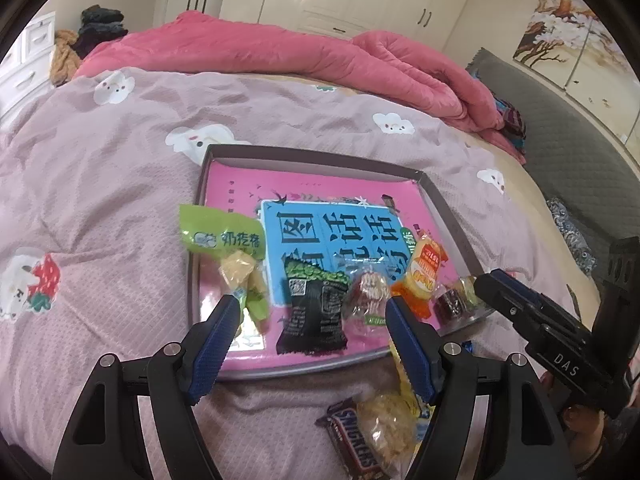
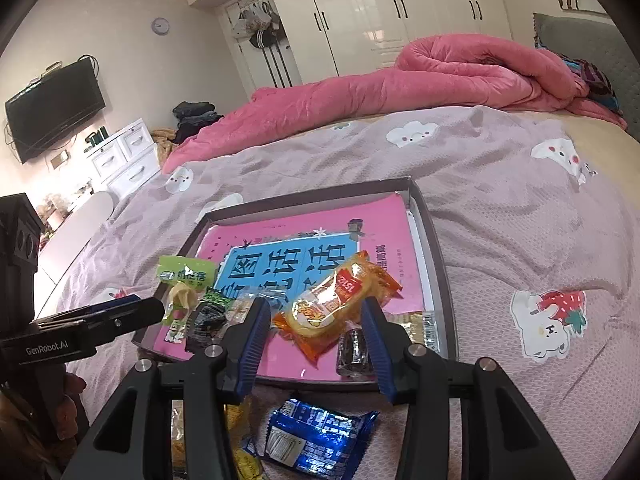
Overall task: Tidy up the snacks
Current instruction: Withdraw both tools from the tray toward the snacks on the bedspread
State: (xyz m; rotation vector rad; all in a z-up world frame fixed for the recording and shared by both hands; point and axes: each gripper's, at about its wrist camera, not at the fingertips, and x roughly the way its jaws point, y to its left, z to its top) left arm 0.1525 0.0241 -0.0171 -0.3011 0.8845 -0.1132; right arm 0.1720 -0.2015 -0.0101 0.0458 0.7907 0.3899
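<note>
Left wrist: left gripper [image 1: 312, 320] gapes wide, gripping nothing, over black packet [image 1: 314, 312] in tray [image 1: 448, 208].
Right wrist: right gripper [image 2: 316, 320] parted (narrower), orange packet [image 2: 336, 304] lying untouched in tray between its fingers.

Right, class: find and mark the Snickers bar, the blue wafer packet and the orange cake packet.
Snickers bar [image 1: 356, 446], left wrist view, on the brown wrapper's lettering.
Blue wafer packet [image 2: 316, 438], right wrist view, middle of the wrapper.
Orange cake packet [image 2: 334, 306], right wrist view, on the clear window over the cake.
</note>
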